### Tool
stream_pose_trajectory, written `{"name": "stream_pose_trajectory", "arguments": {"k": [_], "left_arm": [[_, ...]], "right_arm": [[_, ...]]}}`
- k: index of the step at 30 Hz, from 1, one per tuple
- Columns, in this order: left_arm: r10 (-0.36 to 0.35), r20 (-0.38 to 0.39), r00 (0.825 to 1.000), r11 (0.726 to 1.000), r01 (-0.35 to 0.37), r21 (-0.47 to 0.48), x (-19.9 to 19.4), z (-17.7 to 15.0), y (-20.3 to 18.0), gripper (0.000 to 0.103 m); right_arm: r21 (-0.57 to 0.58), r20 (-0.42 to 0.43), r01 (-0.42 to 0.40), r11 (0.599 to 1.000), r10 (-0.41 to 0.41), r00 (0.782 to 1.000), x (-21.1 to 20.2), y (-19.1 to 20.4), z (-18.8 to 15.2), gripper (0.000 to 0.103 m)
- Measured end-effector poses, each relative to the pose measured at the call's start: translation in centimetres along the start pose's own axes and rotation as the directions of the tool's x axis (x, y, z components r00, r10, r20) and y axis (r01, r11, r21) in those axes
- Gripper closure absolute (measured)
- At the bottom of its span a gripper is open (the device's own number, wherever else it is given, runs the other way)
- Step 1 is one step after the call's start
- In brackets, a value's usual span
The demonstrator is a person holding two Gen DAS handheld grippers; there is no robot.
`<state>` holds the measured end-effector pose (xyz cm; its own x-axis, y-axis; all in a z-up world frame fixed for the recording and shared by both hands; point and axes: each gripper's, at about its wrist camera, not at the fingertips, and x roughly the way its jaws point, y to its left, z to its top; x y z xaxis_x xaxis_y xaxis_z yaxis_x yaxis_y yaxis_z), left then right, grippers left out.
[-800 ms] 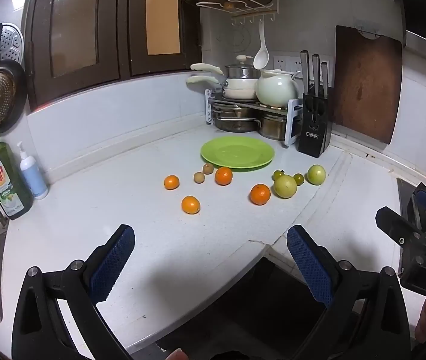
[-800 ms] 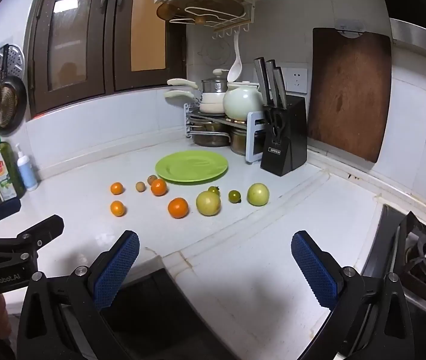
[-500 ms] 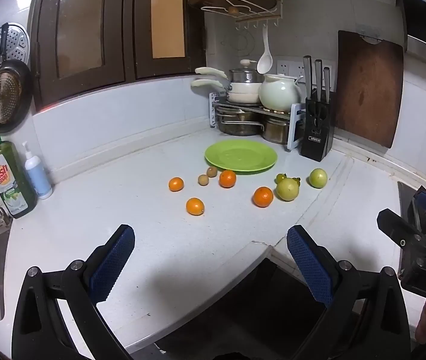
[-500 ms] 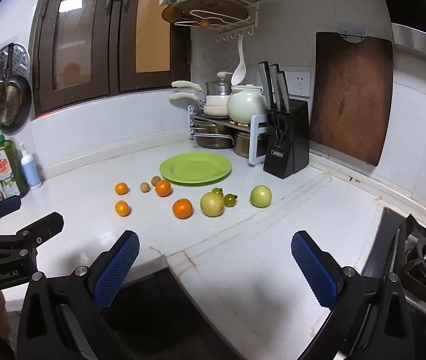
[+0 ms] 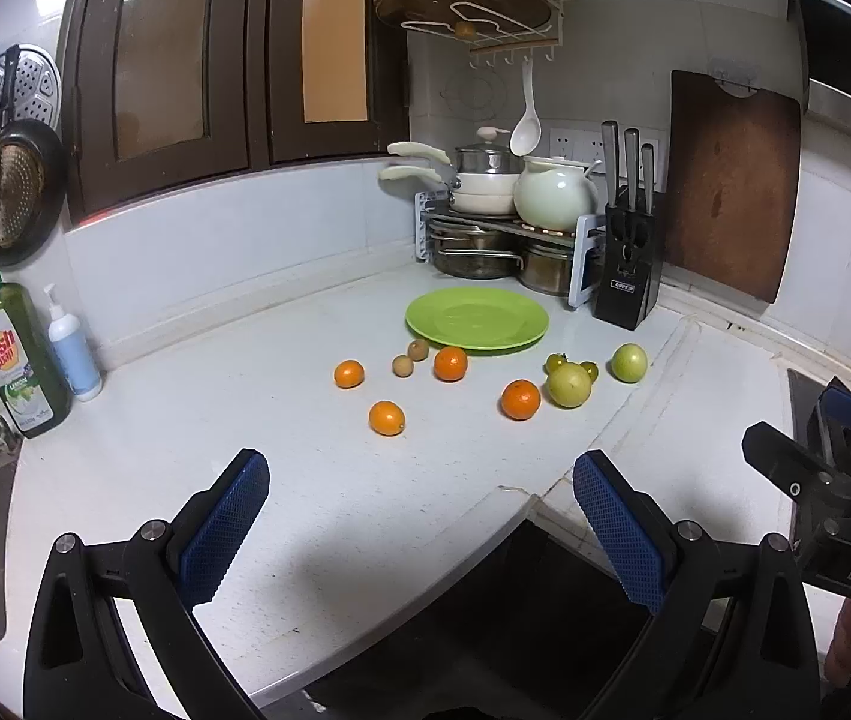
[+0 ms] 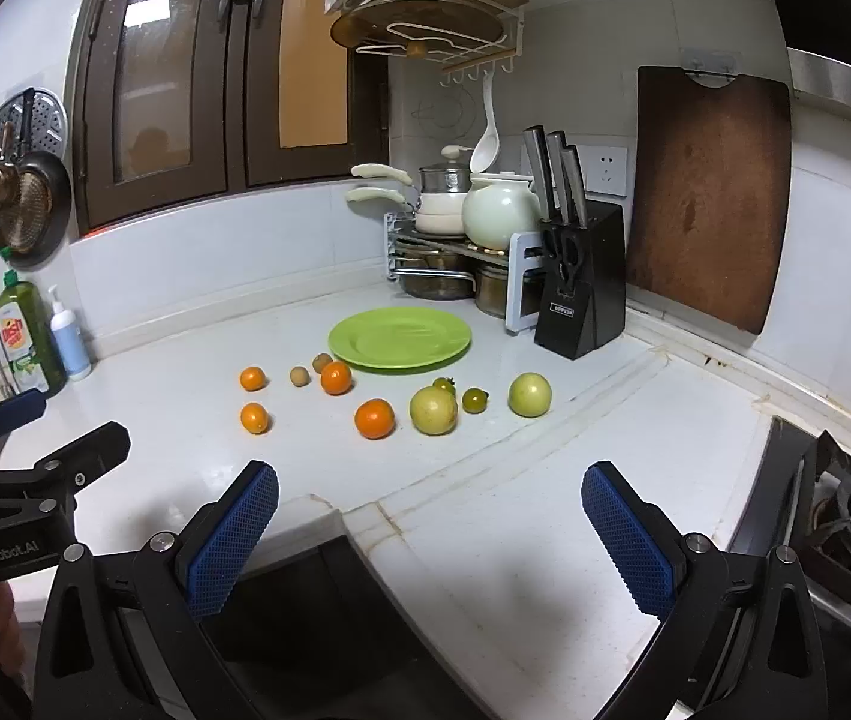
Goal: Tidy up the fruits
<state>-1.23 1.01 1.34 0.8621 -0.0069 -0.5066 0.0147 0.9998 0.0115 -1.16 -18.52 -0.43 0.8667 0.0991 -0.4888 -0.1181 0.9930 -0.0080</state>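
Note:
A green plate (image 5: 477,319) (image 6: 399,339) lies bare on the white counter near the corner. In front of it are scattered several oranges (image 5: 520,399) (image 6: 374,418), two small brown fruits (image 5: 403,365) (image 6: 300,376), two pale green round fruits (image 5: 569,384) (image 6: 529,394) and small green tomatoes (image 6: 475,399). My left gripper (image 5: 419,510) hangs open over the counter's front edge, well short of the fruit, nothing between its blue pads. My right gripper (image 6: 428,516) is open and empty too, over the counter's inner corner. Each gripper shows at the edge of the other's view.
A black knife block (image 6: 581,294) and a pot rack (image 5: 497,234) stand behind the plate. A wooden cutting board (image 6: 707,192) leans on the right wall. Dish soap (image 5: 20,360) and a pump bottle stand at the left by the sink. A stove (image 6: 839,516) is at the right.
Both views have shifted slightly, the fruit and plate sitting a little further right and higher in frame. The fruit has not moved on the counter. Both grippers stay open.

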Motion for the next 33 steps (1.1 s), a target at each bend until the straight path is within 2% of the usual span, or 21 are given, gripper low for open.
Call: {"name": "stream_pose_trajectory", "arguments": {"k": [33], "left_arm": [[-0.011, 0.012, 1.0, 1.0, 0.011, -0.01, -0.01, -0.17, 0.0, 0.0]], "right_arm": [[-0.011, -0.004, -0.019, 1.0, 0.019, 1.0, 0.06, 0.33, 0.18, 0.001]]}}
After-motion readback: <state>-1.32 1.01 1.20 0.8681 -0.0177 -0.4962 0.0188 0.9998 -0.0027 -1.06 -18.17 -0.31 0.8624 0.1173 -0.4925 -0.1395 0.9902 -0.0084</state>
